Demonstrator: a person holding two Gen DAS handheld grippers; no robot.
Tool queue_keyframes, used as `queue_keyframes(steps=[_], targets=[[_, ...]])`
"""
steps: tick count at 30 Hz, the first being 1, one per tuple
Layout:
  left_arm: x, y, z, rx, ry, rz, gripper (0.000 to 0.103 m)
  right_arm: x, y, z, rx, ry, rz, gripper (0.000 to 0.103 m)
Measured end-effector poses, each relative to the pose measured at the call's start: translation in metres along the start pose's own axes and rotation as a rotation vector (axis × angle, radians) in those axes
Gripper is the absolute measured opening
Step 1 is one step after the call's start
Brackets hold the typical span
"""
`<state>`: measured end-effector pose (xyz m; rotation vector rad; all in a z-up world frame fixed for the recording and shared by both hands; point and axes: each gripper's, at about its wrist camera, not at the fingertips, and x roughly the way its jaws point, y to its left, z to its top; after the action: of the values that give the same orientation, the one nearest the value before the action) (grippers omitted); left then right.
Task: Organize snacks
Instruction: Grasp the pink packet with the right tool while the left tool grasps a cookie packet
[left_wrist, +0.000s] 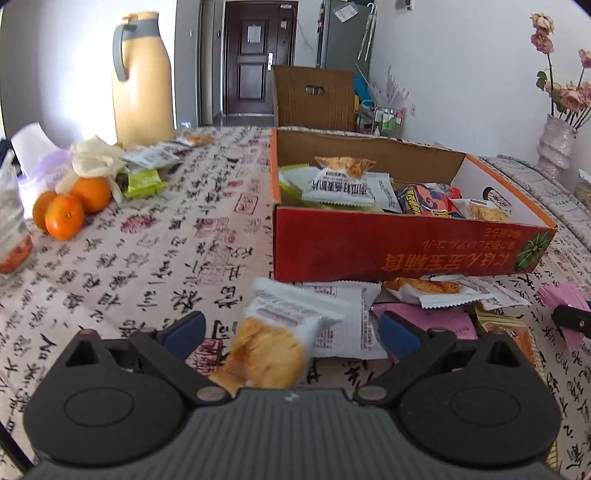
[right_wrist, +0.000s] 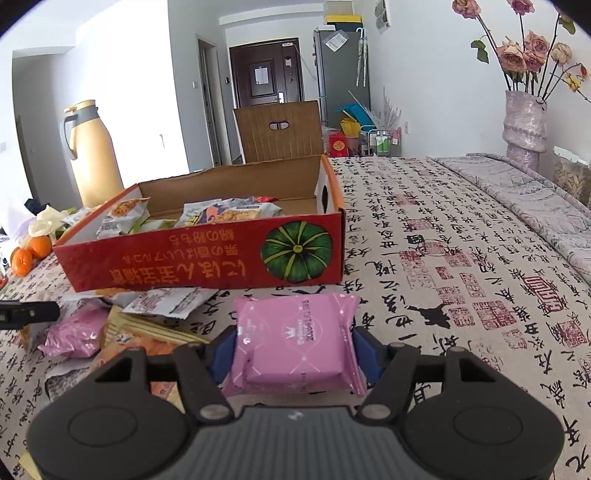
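Note:
A red cardboard box (left_wrist: 406, 254) (right_wrist: 203, 262) with a pumpkin picture stands open on the tablecloth, with several snack packets inside. Loose packets (left_wrist: 439, 290) (right_wrist: 166, 301) lie in a heap in front of it. My left gripper (left_wrist: 291, 330) stands wide open around a white packet with an orange cracker picture (left_wrist: 273, 343); neither blue pad touches it. My right gripper (right_wrist: 295, 354) is shut on a pink packet (right_wrist: 295, 336), held by its two sides just above the cloth, in front of the box's right corner.
Three oranges (left_wrist: 64, 214) and crumpled wrappers (left_wrist: 96, 158) lie at the left, near a yellow thermos jug (left_wrist: 144, 81) (right_wrist: 92, 155). A vase of dried roses (right_wrist: 524, 125) stands at the far right. A wicker chair (left_wrist: 314, 96) stands behind the table.

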<state>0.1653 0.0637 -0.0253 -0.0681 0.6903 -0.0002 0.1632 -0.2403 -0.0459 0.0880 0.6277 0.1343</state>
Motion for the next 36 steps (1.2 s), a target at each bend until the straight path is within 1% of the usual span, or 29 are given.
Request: queue_keyframes(steps=[1, 3, 4, 6, 8, 11, 12, 21, 24, 31, 36], targets=[[0.001, 0.002, 0.0, -0.011, 0.008, -0.009, 0.088, 0.0, 0.0, 0.0, 0.002, 0.0, -0.001, 0.066], [0.002, 0.006, -0.001, -0.04, 0.026, -0.013, 0.079, 0.0, -0.001, 0.0, 0.004, 0.002, -0.003, 0.066], [0.003, 0.009, -0.001, -0.055, 0.032, -0.016, 0.076, 0.0, -0.001, 0.0, 0.005, 0.003, -0.003, 0.066], [0.003, 0.014, -0.003, -0.085, 0.047, -0.021, 0.075, 0.001, -0.001, -0.001, 0.004, 0.005, -0.001, 0.066], [0.001, 0.02, -0.006, -0.108, 0.056, -0.023, 0.071, 0.001, 0.0, -0.001, 0.004, 0.006, 0.002, 0.066], [0.0, 0.025, -0.007, -0.13, 0.056, -0.038, 0.053, 0.002, 0.0, -0.002, 0.004, 0.009, 0.002, 0.066], [-0.001, 0.026, -0.007, -0.128, 0.055, -0.047, 0.043, 0.002, 0.0, -0.002, 0.005, 0.009, 0.003, 0.066], [-0.013, 0.015, -0.007, -0.079, 0.013, -0.02, 0.041, -0.001, 0.0, -0.003, 0.006, 0.002, 0.0, 0.066], [-0.016, 0.013, -0.005, -0.084, 0.001, -0.022, 0.041, -0.003, -0.001, -0.002, 0.005, -0.005, -0.002, 0.066], [-0.026, 0.008, 0.009, -0.08, -0.049, -0.02, 0.041, -0.009, 0.002, 0.007, -0.009, -0.033, -0.004, 0.066], [-0.032, -0.002, 0.023, -0.065, -0.092, -0.039, 0.041, -0.012, 0.006, 0.021, -0.023, -0.072, 0.002, 0.066]])
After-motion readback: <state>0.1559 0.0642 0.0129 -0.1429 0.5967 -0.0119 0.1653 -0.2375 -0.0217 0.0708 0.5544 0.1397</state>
